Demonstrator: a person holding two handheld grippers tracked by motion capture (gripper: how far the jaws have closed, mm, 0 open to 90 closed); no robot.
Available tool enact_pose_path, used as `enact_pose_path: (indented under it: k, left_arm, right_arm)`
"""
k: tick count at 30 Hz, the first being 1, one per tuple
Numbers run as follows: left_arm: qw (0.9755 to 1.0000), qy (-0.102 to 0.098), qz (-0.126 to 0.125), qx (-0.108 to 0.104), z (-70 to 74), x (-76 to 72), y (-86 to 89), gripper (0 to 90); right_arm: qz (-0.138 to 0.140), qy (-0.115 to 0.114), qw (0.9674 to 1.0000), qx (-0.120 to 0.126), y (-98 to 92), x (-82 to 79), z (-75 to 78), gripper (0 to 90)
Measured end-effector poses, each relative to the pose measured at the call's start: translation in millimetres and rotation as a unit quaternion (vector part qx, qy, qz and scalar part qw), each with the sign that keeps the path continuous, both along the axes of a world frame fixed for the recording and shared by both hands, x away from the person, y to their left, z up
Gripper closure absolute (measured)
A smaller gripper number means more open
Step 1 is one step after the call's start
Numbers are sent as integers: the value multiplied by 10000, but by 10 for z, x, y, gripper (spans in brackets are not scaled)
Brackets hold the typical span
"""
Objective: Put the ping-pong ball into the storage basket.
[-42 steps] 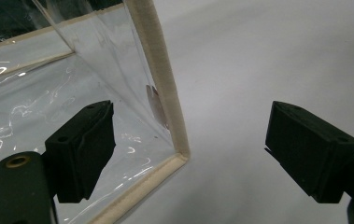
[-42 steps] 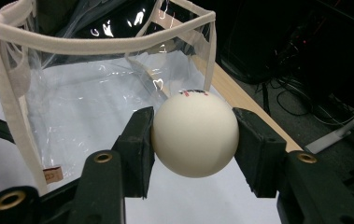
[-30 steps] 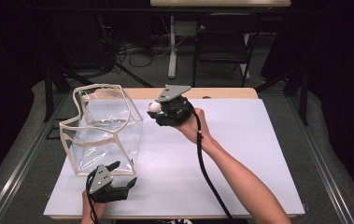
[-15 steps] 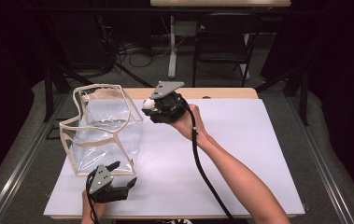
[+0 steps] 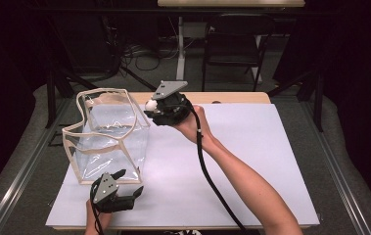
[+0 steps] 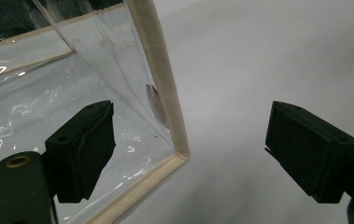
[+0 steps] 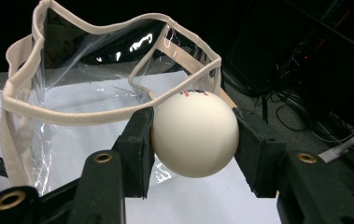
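A white ball (image 7: pixel 194 134) with small marks on top sits pinched between the black jaws of my right gripper (image 7: pixel 193 140). In the high view that right gripper (image 5: pixel 154 108) hangs in the air with the ball (image 5: pixel 150 104) just right of the top rim of a clear plastic bag (image 5: pixel 108 137) with cream trim. The bag (image 7: pixel 95 79) stands upright with its mouth open. My left gripper (image 5: pixel 127 183) rests low at the bag's near right corner, open and holding nothing. Its jaws straddle the bag's corner seam (image 6: pixel 165 93) without touching it.
A white sheet (image 5: pixel 251 161) covers the wooden table (image 5: pixel 232 97). A dark chair (image 5: pixel 232 44) and cables lie on the floor beyond the far edge. The right gripper's cable (image 5: pixel 212 181) trails along the forearm.
The right gripper with the ball has moved left, closer to the bag's rim. The left gripper has stayed where it was.
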State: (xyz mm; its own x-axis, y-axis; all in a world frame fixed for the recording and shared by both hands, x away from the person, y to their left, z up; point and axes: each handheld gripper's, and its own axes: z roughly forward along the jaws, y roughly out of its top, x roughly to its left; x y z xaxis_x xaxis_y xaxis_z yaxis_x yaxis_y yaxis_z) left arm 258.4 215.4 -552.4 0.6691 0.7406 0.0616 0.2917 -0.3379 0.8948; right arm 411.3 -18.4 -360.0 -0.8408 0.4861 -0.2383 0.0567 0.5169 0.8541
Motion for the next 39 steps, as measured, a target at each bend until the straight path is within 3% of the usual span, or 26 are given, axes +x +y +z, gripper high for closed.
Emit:
enact_pose_path:
  k: [39]
  left_arm:
    - [10000, -9, -4, -16, 2, -1, 2, 160]
  right_arm:
    - [65, -44, 9998, -182, 294, 86, 122, 510]
